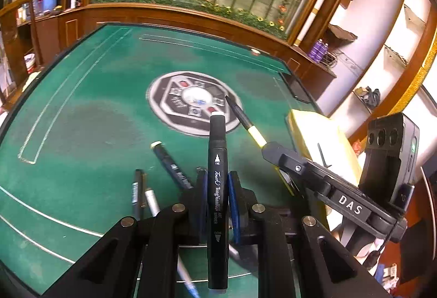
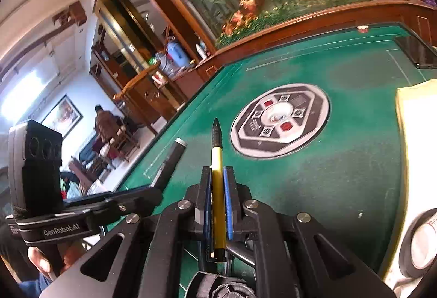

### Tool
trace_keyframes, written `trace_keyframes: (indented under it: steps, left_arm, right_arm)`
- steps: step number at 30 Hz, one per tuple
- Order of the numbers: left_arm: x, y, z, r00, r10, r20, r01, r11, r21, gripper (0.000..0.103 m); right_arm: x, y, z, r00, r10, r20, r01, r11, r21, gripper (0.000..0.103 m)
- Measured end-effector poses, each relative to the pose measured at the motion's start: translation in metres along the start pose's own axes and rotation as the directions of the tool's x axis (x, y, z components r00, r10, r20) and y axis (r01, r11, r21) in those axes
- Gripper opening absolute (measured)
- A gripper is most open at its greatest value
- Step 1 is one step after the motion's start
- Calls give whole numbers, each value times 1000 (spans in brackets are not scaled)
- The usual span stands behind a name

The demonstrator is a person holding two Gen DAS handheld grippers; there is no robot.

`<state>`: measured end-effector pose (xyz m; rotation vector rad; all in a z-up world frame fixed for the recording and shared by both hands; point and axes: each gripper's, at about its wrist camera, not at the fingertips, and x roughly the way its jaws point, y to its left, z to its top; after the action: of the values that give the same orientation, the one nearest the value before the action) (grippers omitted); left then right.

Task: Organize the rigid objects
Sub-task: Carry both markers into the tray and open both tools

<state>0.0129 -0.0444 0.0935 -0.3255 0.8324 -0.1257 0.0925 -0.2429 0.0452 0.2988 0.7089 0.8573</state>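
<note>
Through your left wrist camera, your left gripper (image 1: 217, 190) is clamped on a black art marker (image 1: 217, 175), the blue pads pressing its barrel near the middle so it lies straight along the fingers with its white-capped end pointing out over the green table (image 1: 82, 106); that mid-barrel hold looks chosen to keep the marker balanced and easy to aim. Below it on the felt lie another black marker (image 1: 170, 165) and a few thin pens (image 1: 140, 195), apart from the held one and seemingly yet to be sorted. To the right, your right gripper (image 1: 270, 150) reaches in with a yellow pen (image 1: 244, 120) sticking out toward the round centre panel (image 1: 195, 102), and just beyond sits a pale yellow box (image 1: 325, 139), probably where the pens belong. Through your right wrist camera, that gripper (image 2: 217, 198) is shut tight on the yellow pen (image 2: 217, 161), gripped along its yellow barrel with the dark tip forward, clear of the table. Your left gripper (image 2: 153, 194) shows at the left edge with its marker (image 2: 172, 158) jutting upward. The pale box (image 2: 418, 128) lies at the right edge, well apart from the pen tip.
</note>
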Motion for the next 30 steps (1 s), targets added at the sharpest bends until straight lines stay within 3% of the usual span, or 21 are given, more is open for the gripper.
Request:
trace_keyframes:
  steps: [6, 10, 15, 19, 22, 30]
  left_arm:
    - [9, -36, 14, 993, -111, -49, 111, 994, 6, 14]
    - [22, -82, 17, 978, -188, -91, 193, 980, 54, 14]
    - [53, -143, 3, 959, -231, -167, 252, 960, 121, 14]
    - [83, -181, -16, 937, -249, -247, 289, 947, 140, 14]
    - [99, -201, -26, 930, -240, -277, 292, 942, 166, 14]
    - [122, -213, -38, 925, -222, -308, 287, 940, 184, 15]
  right_arm:
    - [-53, -16, -6, 996, -39, 76, 32, 995, 90, 8]
    - [-106, -33, -6, 978, -151, 144, 134, 983, 121, 8]
    - [-151, -76, -14, 924, -343, 166, 307, 928, 210, 8]
    - [-172, -101, -29, 883, -447, 147, 401, 878, 262, 8]
    - [-178, -113, -40, 860, -495, 123, 451, 850, 272, 9]
    - [-169, -127, -55, 868, -493, 59, 460, 843, 278, 9]
